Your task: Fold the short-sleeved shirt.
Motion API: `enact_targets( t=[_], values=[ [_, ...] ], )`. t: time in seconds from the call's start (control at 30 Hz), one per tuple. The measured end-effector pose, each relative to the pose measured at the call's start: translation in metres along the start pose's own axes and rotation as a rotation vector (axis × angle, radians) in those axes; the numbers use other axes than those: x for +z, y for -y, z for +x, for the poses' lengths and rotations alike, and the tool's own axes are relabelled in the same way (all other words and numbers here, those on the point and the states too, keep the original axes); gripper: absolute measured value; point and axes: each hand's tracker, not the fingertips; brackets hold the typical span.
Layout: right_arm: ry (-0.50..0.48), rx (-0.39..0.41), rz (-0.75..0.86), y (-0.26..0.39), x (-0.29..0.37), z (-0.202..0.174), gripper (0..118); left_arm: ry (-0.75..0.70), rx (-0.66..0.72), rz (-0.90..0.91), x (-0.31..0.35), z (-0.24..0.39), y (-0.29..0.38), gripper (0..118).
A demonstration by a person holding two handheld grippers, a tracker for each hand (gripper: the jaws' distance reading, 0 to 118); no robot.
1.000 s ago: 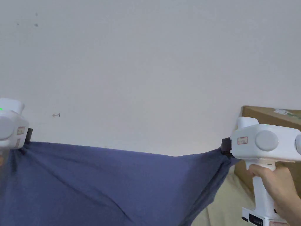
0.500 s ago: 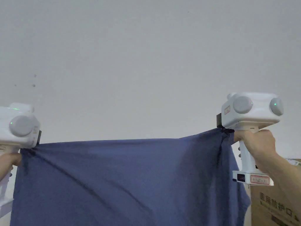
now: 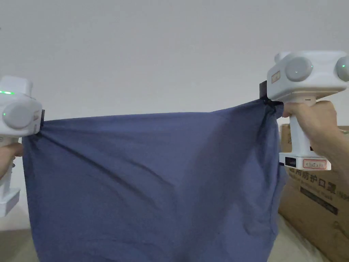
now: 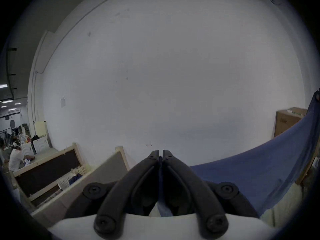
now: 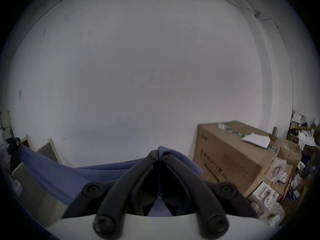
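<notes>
In the head view, the blue cotton short-sleeved shirt [image 3: 153, 184] hangs spread in the air between the white left gripper [image 3: 41, 117] and white right gripper [image 3: 264, 93], each pinching an upper corner; a brown cardboard box [image 3: 317, 208] stands beyond the right one. In the left gripper view, its black jaws are closed with blue fabric [image 4: 251, 171] clamped between them, stretching off to the right. In the right gripper view, the jaws are likewise closed on the cloth [image 5: 78, 172], which trails leftward.
</notes>
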Motion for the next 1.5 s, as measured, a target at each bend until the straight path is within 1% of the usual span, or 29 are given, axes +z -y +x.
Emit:
enact_targets(
  t=[0.03, 0.07, 0.13, 0.17, 0.2, 0.3, 0.37, 0.43, 0.47, 0.53, 0.63, 0.7, 0.8, 0.9, 0.93, 0.97, 1.03, 1.07, 1.1, 1.17, 1.2, 1.23, 1.3, 1.37, 1.5],
  values=[
    [-0.003, 0.01, -0.037, 0.016, -0.014, 0.002, 2, 0.018, -0.035, -0.039, -0.01, 0.006, 0.017, 1],
    [0.003, 0.015, -0.072, 0.035, -0.025, 0.004, 2, 0.016, -0.04, -0.074, -0.018, 0.014, 0.039, 1],
    [-0.001, 0.005, -0.156, 0.076, -0.051, 0.006, 2, 0.037, -0.058, -0.168, -0.039, 0.027, 0.081, 1],
    [0.009, 0.007, -0.207, 0.101, -0.063, 0.006, 2, 0.049, -0.058, -0.208, -0.048, 0.036, 0.107, 1],
    [0.015, 0.015, -0.255, 0.126, -0.076, 0.006, 2, 0.055, -0.096, -0.27, -0.056, 0.045, 0.132, 1],
    [0.018, 0.035, -0.396, 0.203, -0.112, 0.004, 2, 0.078, -0.151, -0.39, -0.069, 0.069, 0.207, 1],
    [0.02, 0.043, -0.485, 0.256, -0.129, 0.005, 2, 0.08, -0.142, -0.457, -0.071, 0.08, 0.25, 1],
    [0.021, 0.023, -0.586, 0.304, -0.144, 0.014, 2, 0.097, -0.116, -0.554, -0.074, 0.088, 0.291, 1],
    [0.019, 0.007, -0.63, 0.327, -0.147, 0.018, 2, 0.108, -0.129, -0.597, -0.073, 0.091, 0.309, 1],
    [0.03, -0.01, -0.694, 0.367, -0.147, 0.024, 2, 0.123, -0.124, -0.645, -0.066, 0.092, 0.338, 1],
    [0.019, 0.04, -0.75, 0.412, -0.129, 0.028, 2, 0.121, -0.159, -0.684, -0.047, 0.091, 0.368, 1],
    [0.008, 0.04, -0.773, 0.433, -0.11, 0.033, 2, 0.132, -0.175, -0.696, -0.028, 0.086, 0.386, 1],
    [-0.017, -0.004, -0.791, 0.453, -0.075, 0.047, 2, 0.154, -0.164, -0.719, 0.006, 0.071, 0.398, 1],
    [-0.029, -0.006, -0.792, 0.467, -0.032, 0.059, 2, 0.17, -0.13, -0.722, 0.044, 0.05, 0.403, 1],
    [-0.035, -0.024, -0.776, 0.468, -0.016, 0.064, 2, 0.184, -0.102, -0.707, 0.058, 0.044, 0.405, 1],
    [-0.025, -0.064, -0.759, 0.466, 0.009, 0.064, 2, 0.199, -0.101, -0.711, 0.071, 0.039, 0.405, 1],
    [-0.038, -0.11, -0.748, 0.467, 0.044, 0.07, 2, 0.217, -0.152, -0.712, 0.097, 0.03, 0.407, 1],
    [-0.042, -0.11, -0.743, 0.468, 0.061, 0.073, 2, 0.207, -0.183, -0.716, 0.111, 0.026, 0.408, 1],
    [-0.046, -0.092, -0.755, 0.472, 0.075, 0.074, 2, 0.209, -0.186, -0.723, 0.126, 0.021, 0.408, 1],
    [-0.047, -0.051, -0.758, 0.477, 0.11, 0.076, 2, 0.212, -0.156, -0.719, 0.158, 0.009, 0.412, 1],
    [-0.049, -0.047, -0.774, 0.482, 0.124, 0.079, 2, 0.216, -0.125, -0.718, 0.174, 0.002, 0.415, 1],
    [-0.048, -0.051, -0.772, 0.488, 0.138, 0.083, 2, 0.218, -0.115, -0.722, 0.188, -0.003, 0.418, 1],
    [-0.044, -0.088, -0.803, 0.5, 0.168, 0.091, 2, 0.214, -0.113, -0.735, 0.217, -0.013, 0.429, 1],
    [-0.036, -0.114, -0.808, 0.509, 0.201, 0.094, 2, 0.224, -0.134, -0.765, 0.239, -0.02, 0.435, 1],
    [-0.054, -0.099, -0.842, 0.534, 0.252, 0.095, 2, 0.217, -0.147, -0.741, 0.282, -0.037, 0.438, 1]
  ],
)
